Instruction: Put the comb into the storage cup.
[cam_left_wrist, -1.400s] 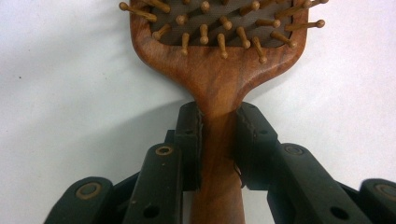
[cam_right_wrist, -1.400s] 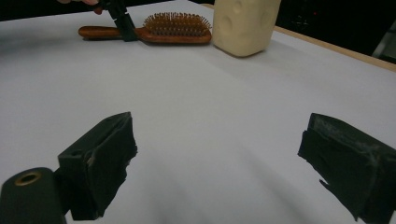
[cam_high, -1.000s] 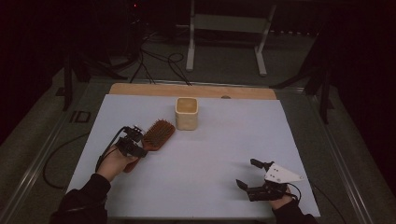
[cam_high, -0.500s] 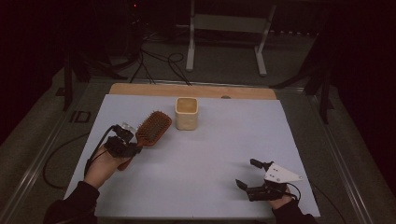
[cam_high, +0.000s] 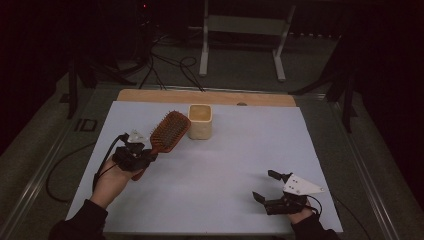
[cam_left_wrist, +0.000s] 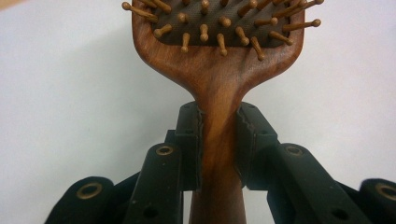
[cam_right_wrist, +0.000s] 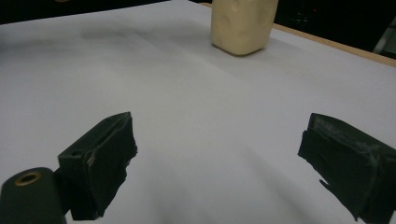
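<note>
Left gripper (cam_high: 145, 156): clamped on hairbrush (cam_high: 167, 133) handle, head toward 1 o'clock. Right gripper (cam_high: 266, 186): spread wide, holding nothing.

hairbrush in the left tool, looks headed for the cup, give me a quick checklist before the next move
1. Grip: left tool shut on the hairbrush handle, both jaws pressing its neck: ok.
2. Brush off the table: cannot tell.
3. Cup upright, mouth open: ok.
4. Cup contents: cannot tell, interior dim.
5. Brush head beside the cup, not yet over its mouth: not ok for release.
6. Right tool open, holding nothing, far from the cup: ok.
</note>
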